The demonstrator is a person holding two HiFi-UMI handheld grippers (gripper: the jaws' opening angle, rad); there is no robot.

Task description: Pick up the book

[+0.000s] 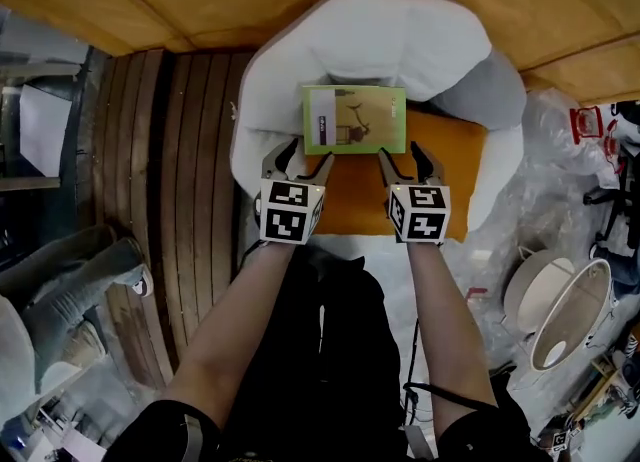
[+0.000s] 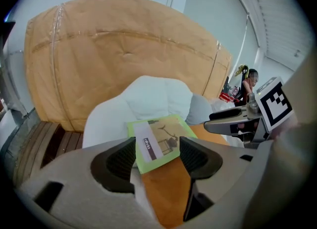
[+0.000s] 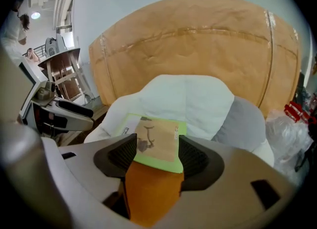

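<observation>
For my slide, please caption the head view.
Left gripper and right gripper, both open, poised at a green book on cushions.

Green book (image 1: 354, 119) rests on orange pad (image 1: 352, 200) (atop white cushion (image 1: 380, 40)).

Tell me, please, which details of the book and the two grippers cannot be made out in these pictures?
- Title on the book: too small in the head view, blurred in the left gripper view.
- Parts of the book's sides: covered by the jaws in both gripper views.
- Contact: the head view does not settle whether the open left gripper or right gripper touches the book.
- Orange pad: the book hides how far it runs beneath.
</observation>
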